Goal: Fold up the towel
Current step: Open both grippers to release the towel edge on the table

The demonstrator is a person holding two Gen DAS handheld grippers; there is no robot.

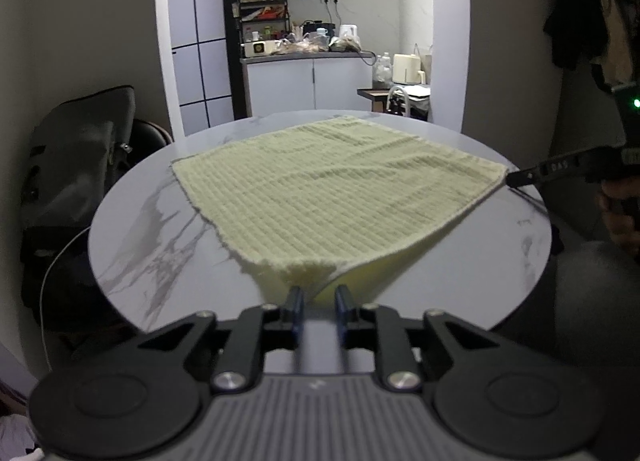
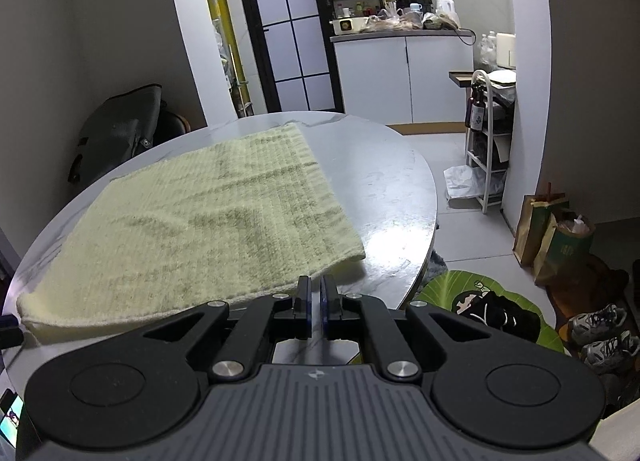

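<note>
Clearly mid-fold: pale green waffle-weave towel spread over the round marble table, near edge raised off the surface, far edge flat toward the table's far edge. Near corners pinched, one in the left tool, the other in the right tool, both narrowed onto cloth. Still single-layered; carrying the near edge over remains, apparently.

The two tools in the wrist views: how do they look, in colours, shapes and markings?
The left tool and the right tool look alike: matte black linkage arms with silver screws, round black discs on both sides, a grey ribbed body bearing a small logo, and thin fingers with blue pads. In the left wrist view the right tool appears black with white lettering and a green light.
</note>
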